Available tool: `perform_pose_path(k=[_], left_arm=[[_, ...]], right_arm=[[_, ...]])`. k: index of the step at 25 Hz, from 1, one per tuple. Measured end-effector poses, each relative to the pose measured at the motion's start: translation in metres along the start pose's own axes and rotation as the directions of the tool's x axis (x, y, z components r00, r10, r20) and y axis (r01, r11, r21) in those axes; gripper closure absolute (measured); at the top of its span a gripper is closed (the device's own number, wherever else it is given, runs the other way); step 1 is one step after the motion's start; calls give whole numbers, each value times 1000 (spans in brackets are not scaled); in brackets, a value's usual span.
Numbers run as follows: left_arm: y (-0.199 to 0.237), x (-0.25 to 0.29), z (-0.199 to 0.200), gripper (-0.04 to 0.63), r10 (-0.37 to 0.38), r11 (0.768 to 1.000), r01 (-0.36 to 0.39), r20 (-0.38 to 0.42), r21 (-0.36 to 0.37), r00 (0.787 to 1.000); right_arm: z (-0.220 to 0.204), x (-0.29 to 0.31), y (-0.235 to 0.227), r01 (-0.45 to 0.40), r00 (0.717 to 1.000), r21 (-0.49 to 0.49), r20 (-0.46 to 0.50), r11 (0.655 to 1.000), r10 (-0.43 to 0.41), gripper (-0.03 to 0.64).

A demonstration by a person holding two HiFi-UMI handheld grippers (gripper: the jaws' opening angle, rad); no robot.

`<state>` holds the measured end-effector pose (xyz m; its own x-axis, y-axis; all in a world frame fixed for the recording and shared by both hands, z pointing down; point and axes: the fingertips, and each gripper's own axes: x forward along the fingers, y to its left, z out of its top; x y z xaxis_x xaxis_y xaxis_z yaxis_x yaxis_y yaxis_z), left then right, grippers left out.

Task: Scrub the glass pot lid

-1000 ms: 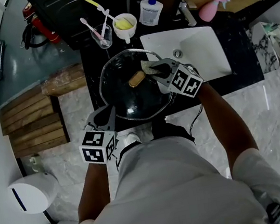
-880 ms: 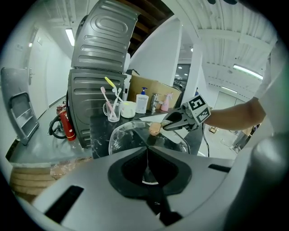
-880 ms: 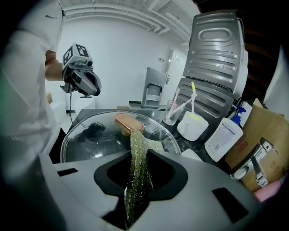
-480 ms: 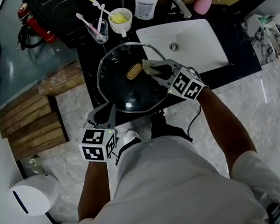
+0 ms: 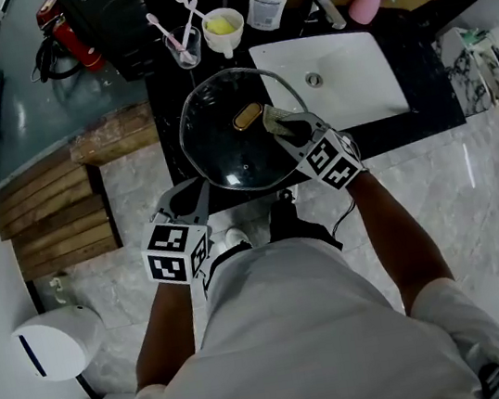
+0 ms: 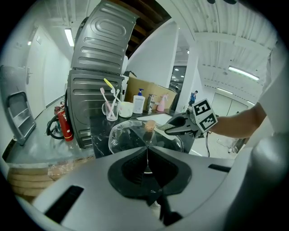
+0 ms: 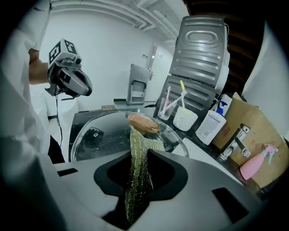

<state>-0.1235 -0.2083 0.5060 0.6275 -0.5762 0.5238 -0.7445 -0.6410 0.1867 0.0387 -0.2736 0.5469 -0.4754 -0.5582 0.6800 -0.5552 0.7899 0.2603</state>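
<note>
Glass pot lid (image 5: 224,156) is over the dark counter (image 5: 162,104), beside the white sink (image 5: 358,83). My left gripper (image 5: 194,193) is pinched on its near rim. My right gripper (image 5: 280,123) is clamped on a green scouring pad (image 7: 137,171), pressed against the lid by its brown knob (image 5: 248,116). I judge that hard scrubbing could twist the rim out of that thin pinch and drop the lid.

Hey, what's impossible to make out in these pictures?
- Head view: where the scouring pad touches the glass pot lid, covered by the right gripper.
- Left gripper view: how much rim the left gripper bites, hidden by its own body.
- Head view: the bottle label, too small.
</note>
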Motion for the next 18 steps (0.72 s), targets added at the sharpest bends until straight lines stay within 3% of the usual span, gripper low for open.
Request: perform_pose_path(k=[9,18], left_arm=[[-2,-13,-7,577,-2,1000,2,8,3,1000],[-4,-22,-15,577,-1,1000,1,14,2,1000]], right_arm=[[2,-6,21,109,994,100,-42,989,-105,528],[6,-10,49,117,993,117,-31,986,-114,520]])
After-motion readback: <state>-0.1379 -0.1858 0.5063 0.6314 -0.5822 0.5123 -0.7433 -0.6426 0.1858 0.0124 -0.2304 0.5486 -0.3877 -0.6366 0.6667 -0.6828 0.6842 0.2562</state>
